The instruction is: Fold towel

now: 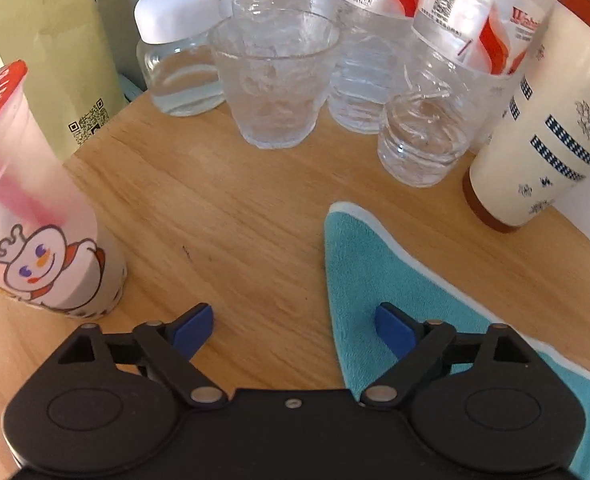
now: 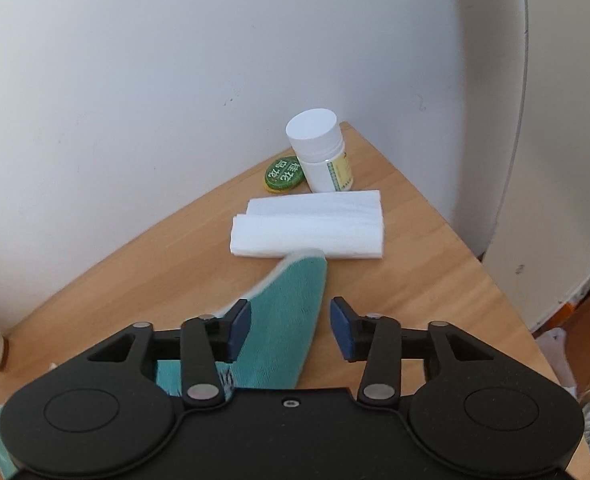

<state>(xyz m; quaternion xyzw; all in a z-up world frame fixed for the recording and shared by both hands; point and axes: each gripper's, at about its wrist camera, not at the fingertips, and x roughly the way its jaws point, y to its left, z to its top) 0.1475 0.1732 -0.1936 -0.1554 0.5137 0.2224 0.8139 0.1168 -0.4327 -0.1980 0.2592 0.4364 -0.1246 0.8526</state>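
Left gripper (image 1: pixel 295 330) wide open, empty, hovering above wooden table (image 1: pixel 223 208); teal towel (image 1: pixel 375 272) corner at 1 o'clock under one finger. Right gripper (image 2: pixel 291 322) moderately open, straddling another towel corner (image 2: pixel 295 300), not clamped. Towel judged soft, light, limp; best pinched at white-trimmed corners. Obstructions: glass tumbler (image 1: pixel 273 80), water bottles (image 1: pixel 427 80) at 12 o'clock, snowman cup (image 1: pixel 35 236) at 9; folded tissue (image 2: pixel 309 228) touching corner tip, pill bottle (image 2: pixel 321 154) beyond.
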